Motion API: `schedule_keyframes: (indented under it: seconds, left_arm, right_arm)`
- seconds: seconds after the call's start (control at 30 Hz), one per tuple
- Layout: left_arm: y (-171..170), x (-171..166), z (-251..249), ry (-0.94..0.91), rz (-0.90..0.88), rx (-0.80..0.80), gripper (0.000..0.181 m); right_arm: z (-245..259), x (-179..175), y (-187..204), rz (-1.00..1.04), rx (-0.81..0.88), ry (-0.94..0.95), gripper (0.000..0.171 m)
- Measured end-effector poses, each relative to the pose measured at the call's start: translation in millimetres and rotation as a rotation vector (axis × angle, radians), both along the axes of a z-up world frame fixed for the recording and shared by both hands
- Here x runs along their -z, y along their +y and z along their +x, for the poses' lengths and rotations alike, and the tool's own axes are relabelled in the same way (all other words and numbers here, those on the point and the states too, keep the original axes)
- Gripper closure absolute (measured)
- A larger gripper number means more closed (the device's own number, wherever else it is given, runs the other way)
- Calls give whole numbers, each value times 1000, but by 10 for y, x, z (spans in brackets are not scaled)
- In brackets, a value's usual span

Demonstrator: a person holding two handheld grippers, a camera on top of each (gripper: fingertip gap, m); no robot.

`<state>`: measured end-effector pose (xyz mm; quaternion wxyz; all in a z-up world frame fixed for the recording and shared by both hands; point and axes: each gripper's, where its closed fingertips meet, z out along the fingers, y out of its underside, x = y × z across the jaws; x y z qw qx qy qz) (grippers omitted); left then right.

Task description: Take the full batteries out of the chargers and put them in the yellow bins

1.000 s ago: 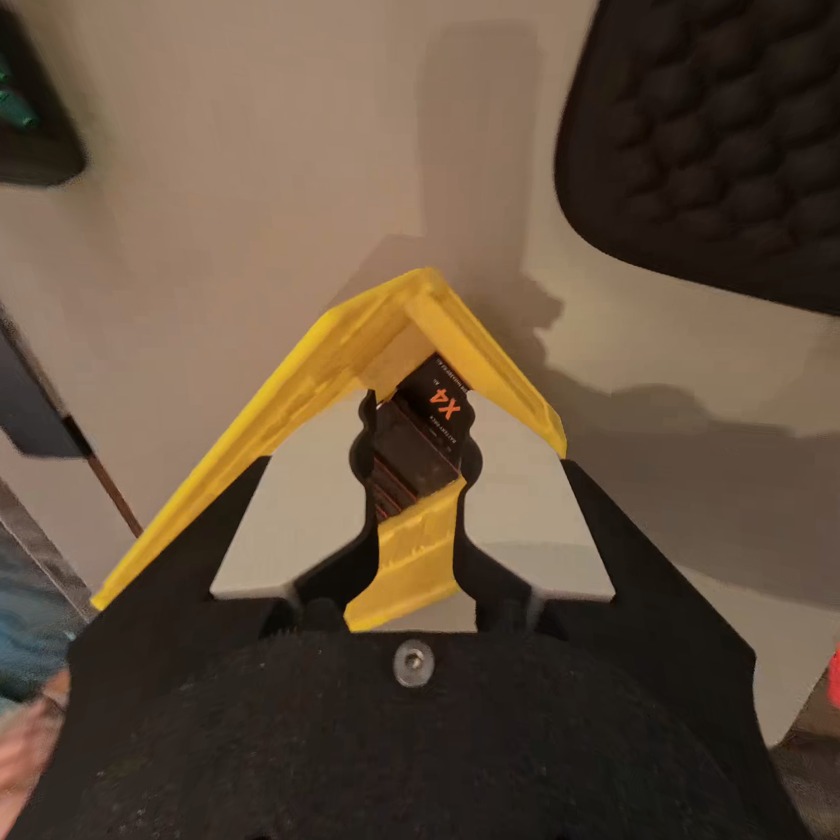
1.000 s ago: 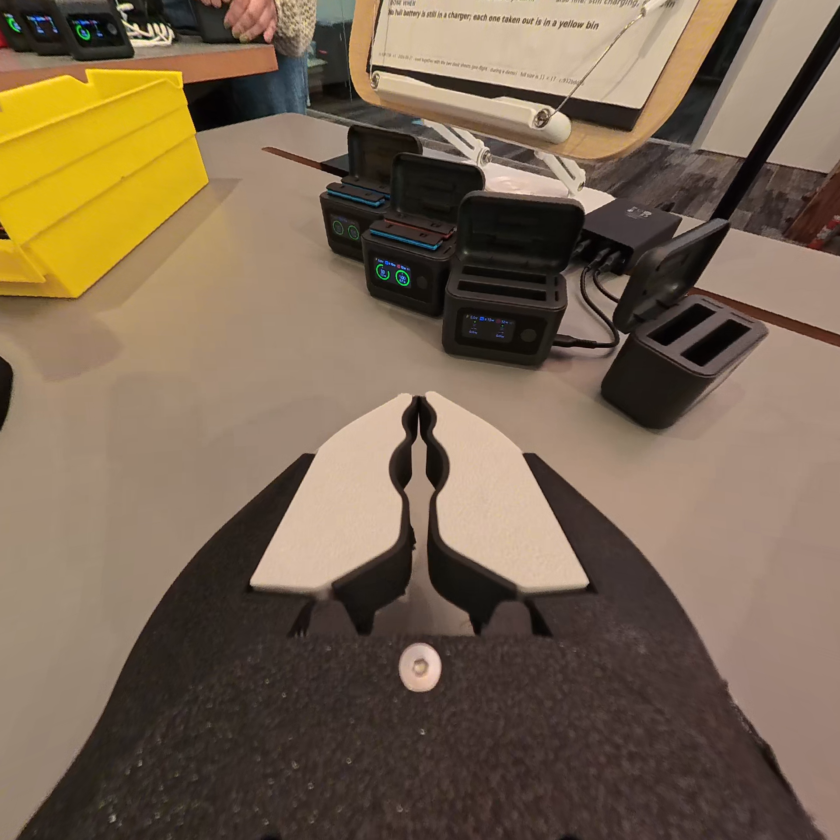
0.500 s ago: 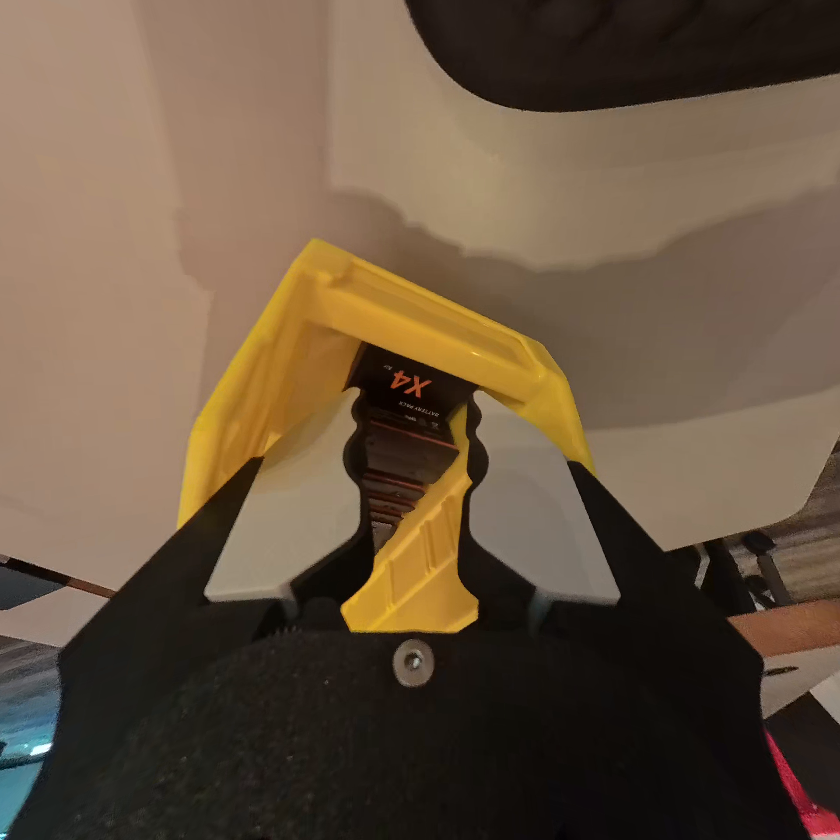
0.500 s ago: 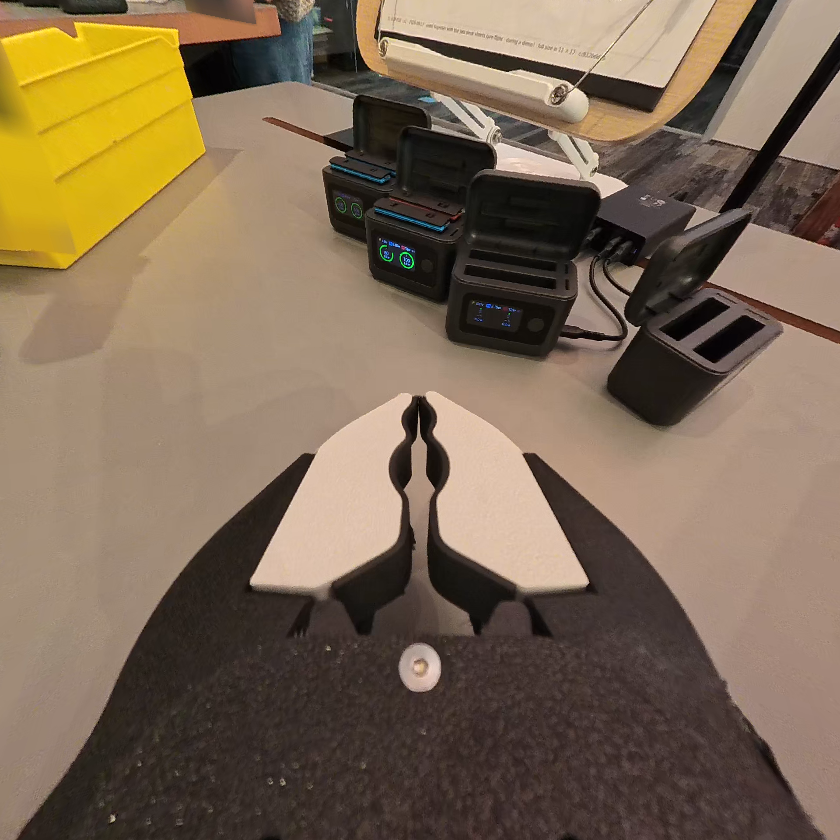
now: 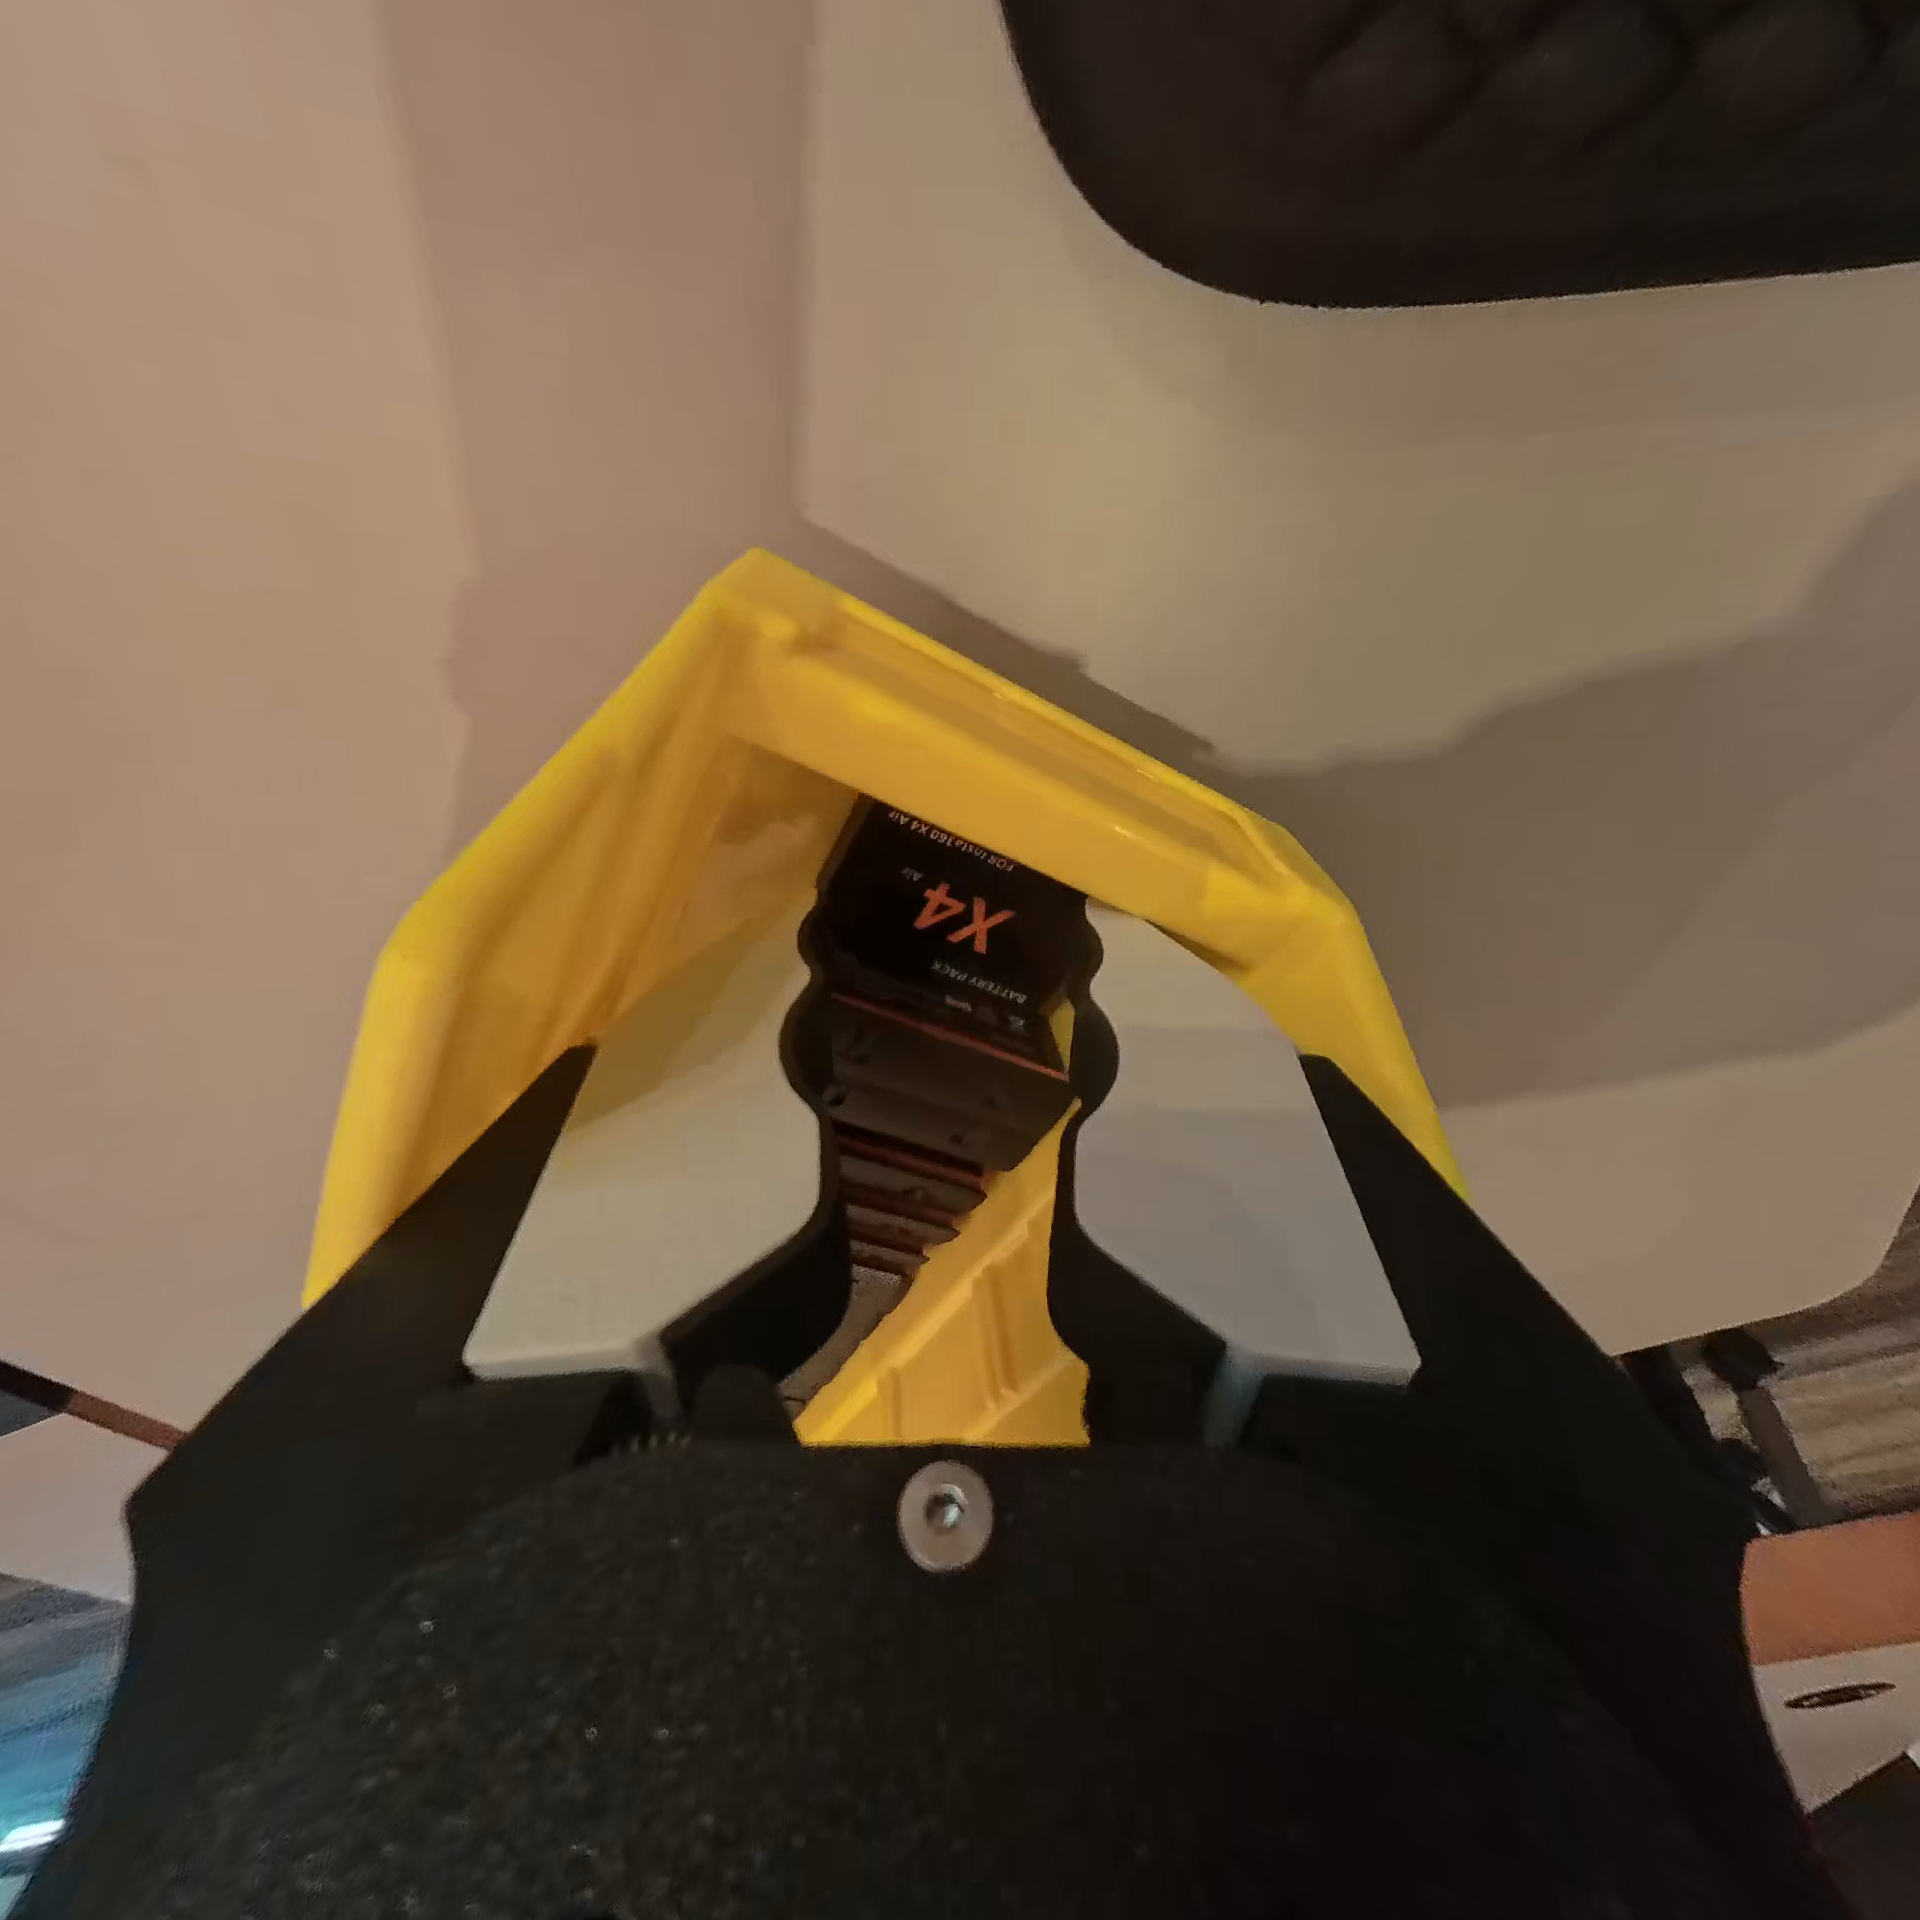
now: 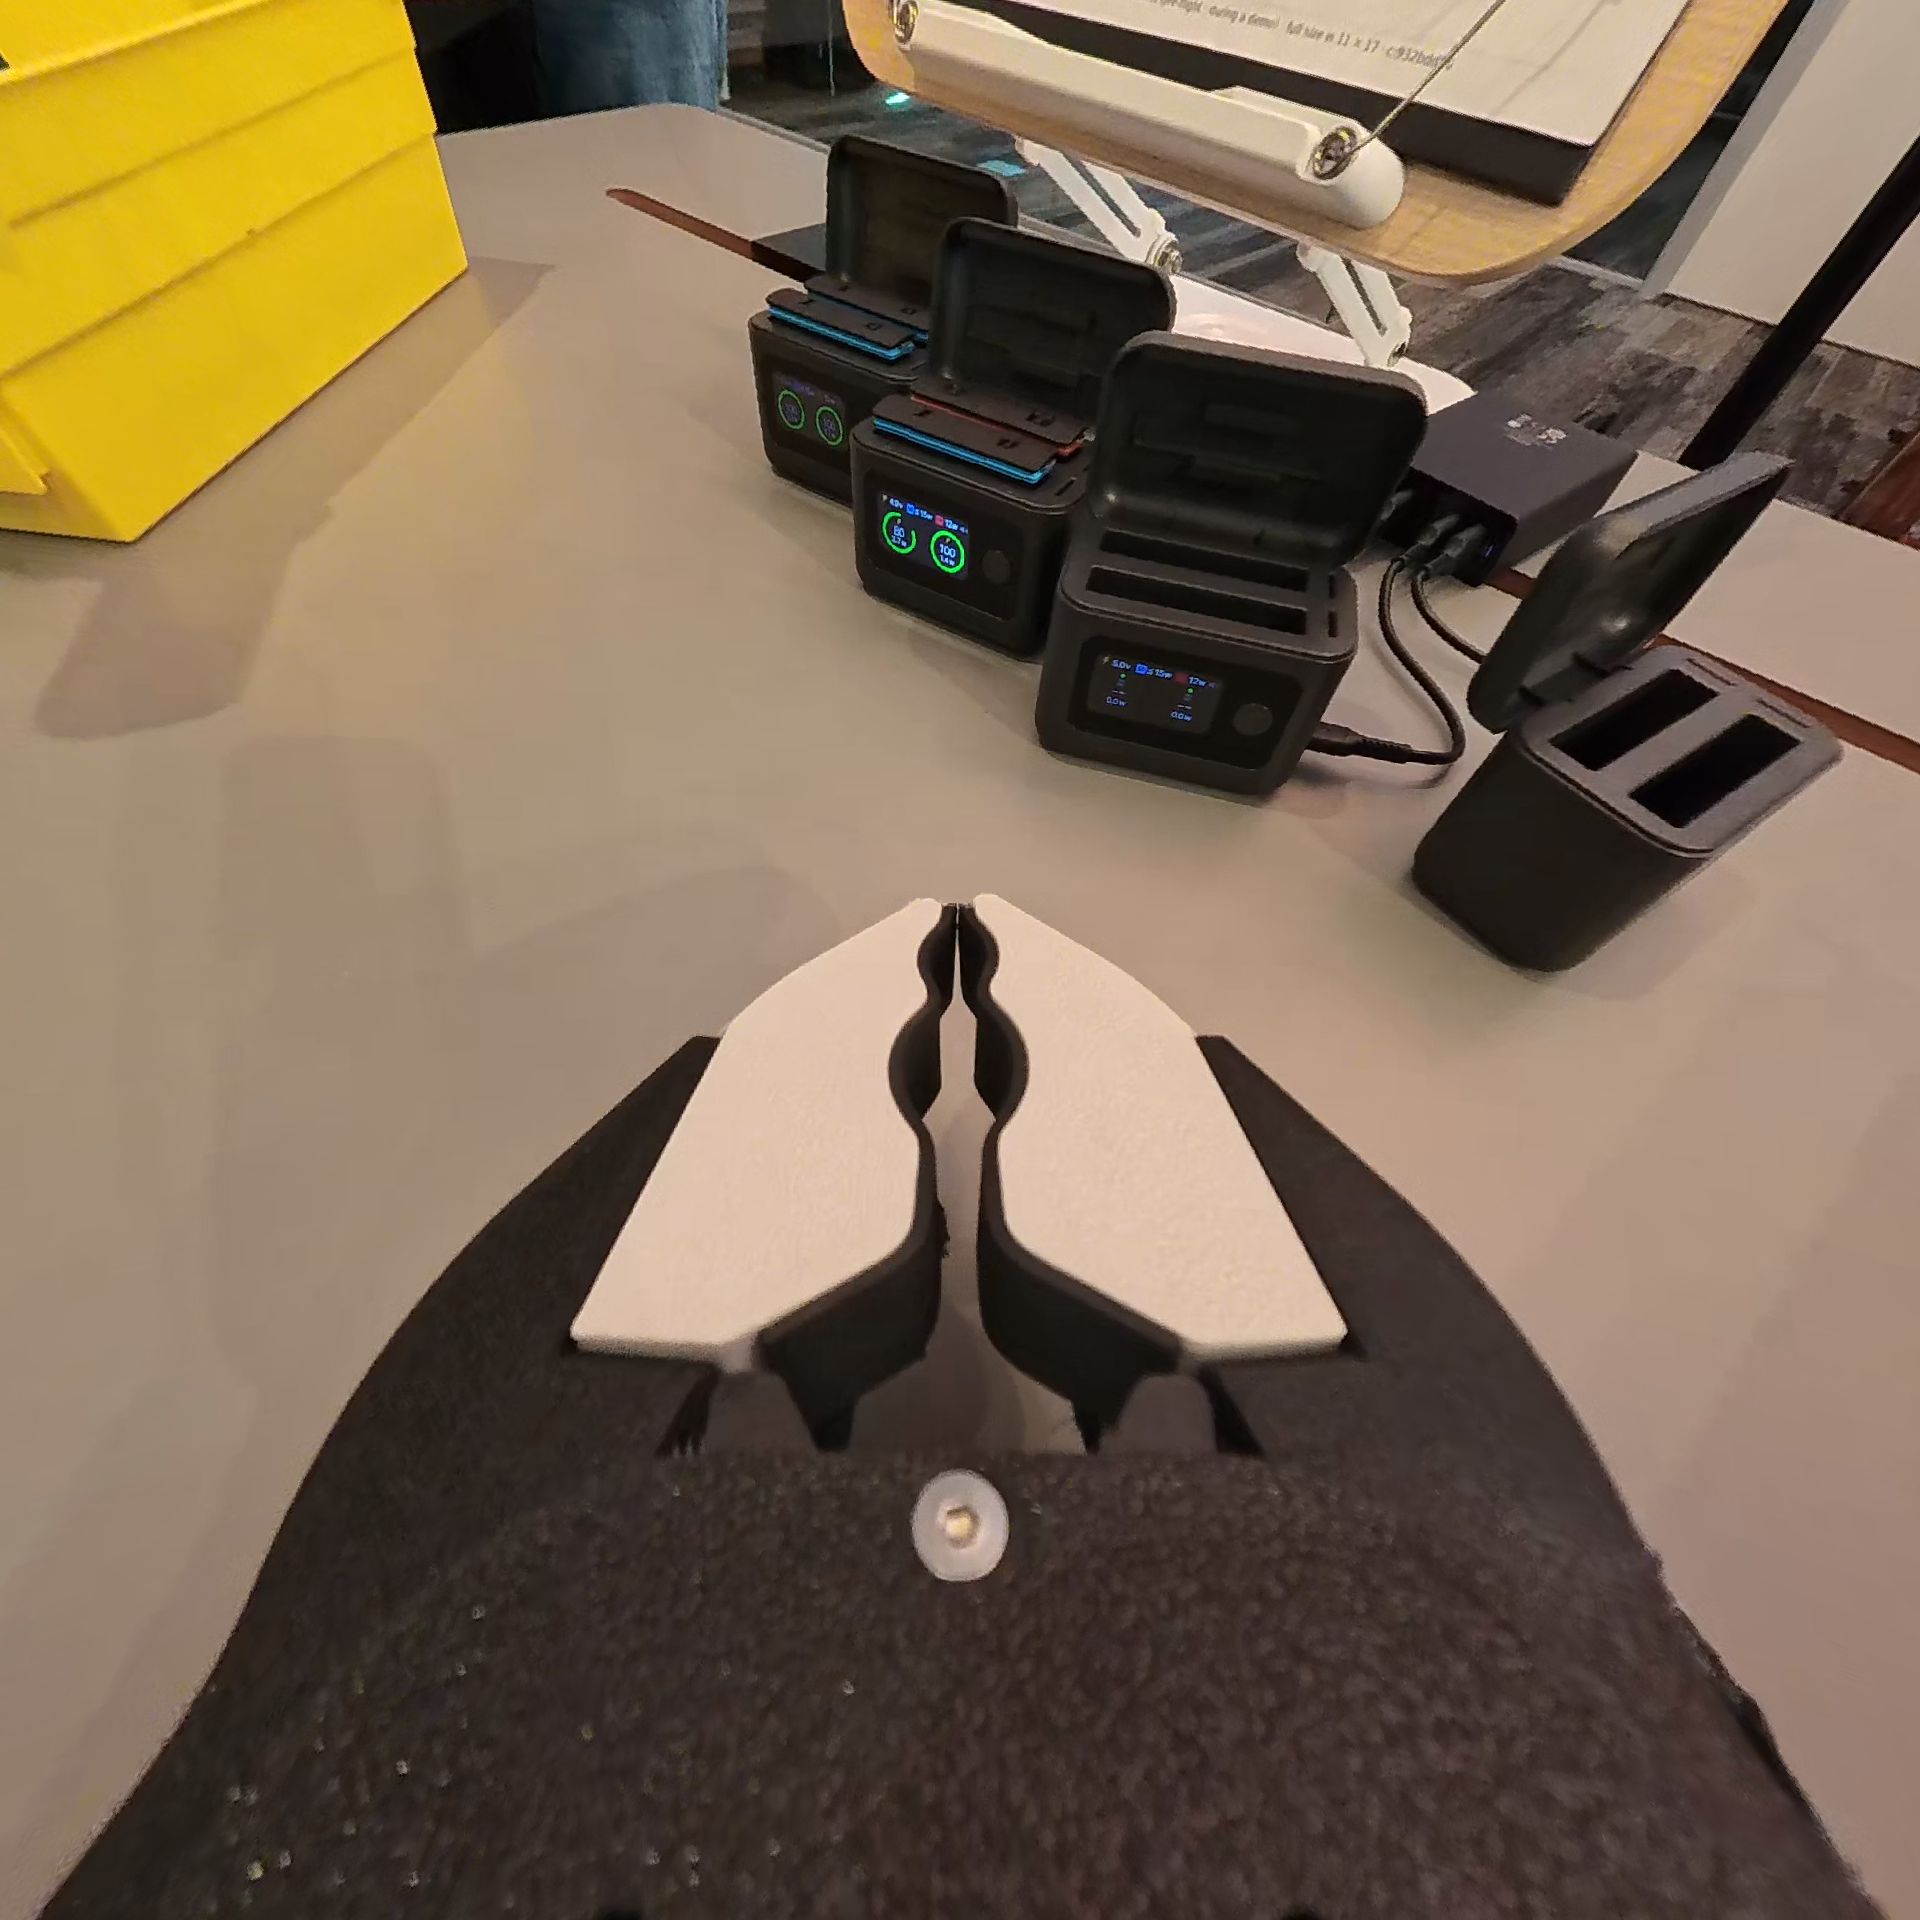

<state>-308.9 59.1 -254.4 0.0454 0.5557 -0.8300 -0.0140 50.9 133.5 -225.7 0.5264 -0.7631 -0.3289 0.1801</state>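
- My left gripper [image 5: 940, 997] clenched on a battery [image 5: 940, 935], hanging over a bin [image 5: 997, 748]. More batteries look stacked in the bin below it; count unclear.
- My judgement: this one is about to be dropped in, not yet let go.
- My right gripper [image 6: 956, 914] pressed closed on nothing, low above the worktop [image 6: 520, 779], pointing toward the chargers.
- Near right charger [image 6: 1621, 810]: lid up, both slots bare, no cable that I can see.
- Next charger [image 6: 1195, 665]: lid up, slots bare, screen lit, cable plugged in.
- Third charger [image 6: 956, 540]: two batteries seated, two green rings on its screen. Which counts as full I can't settle here.
- Far charger [image 6: 821, 405]: batteries seated too, screen dim and small, hard to judge.
- So roughly half done, I'd say: two chargers emptied, two loaded.
- Second yellow bin [image 6: 208, 291] far left in the right wrist view, cut off by the frame; inside hidden.
- Left view blurred; bin floor mostly blocked by my gripper. Dark padded thing [image 5: 1507, 135] at top, cropped, can't identify.
- Tilted board [image 6: 1299, 125] behind the chargers, cropped.
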Motion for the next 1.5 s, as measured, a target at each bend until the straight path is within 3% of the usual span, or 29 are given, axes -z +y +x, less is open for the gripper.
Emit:
schedule_keyframes:
  seconds: [0.37, 0.73, 1.17, 1.5]
  left_arm:
    - [68, 13, -23, -13, -12, -154, 140]
    - [217, -65, -77, -29, 102, -190, 135]
    - [279, -191, -58, -58, 253, -102, 159]
    - [257, -496, -161, -155, 318, -211, 167]
  right_arm:
    - [-23, 15, -14, 3, -14, -18, 171]
    - [-52, 41, -32, 10, -29, -50, 171]
    - [-69, 61, -40, 10, -38, -69, 171]
    - [-106, 68, -69, 23, -55, -89, 171]
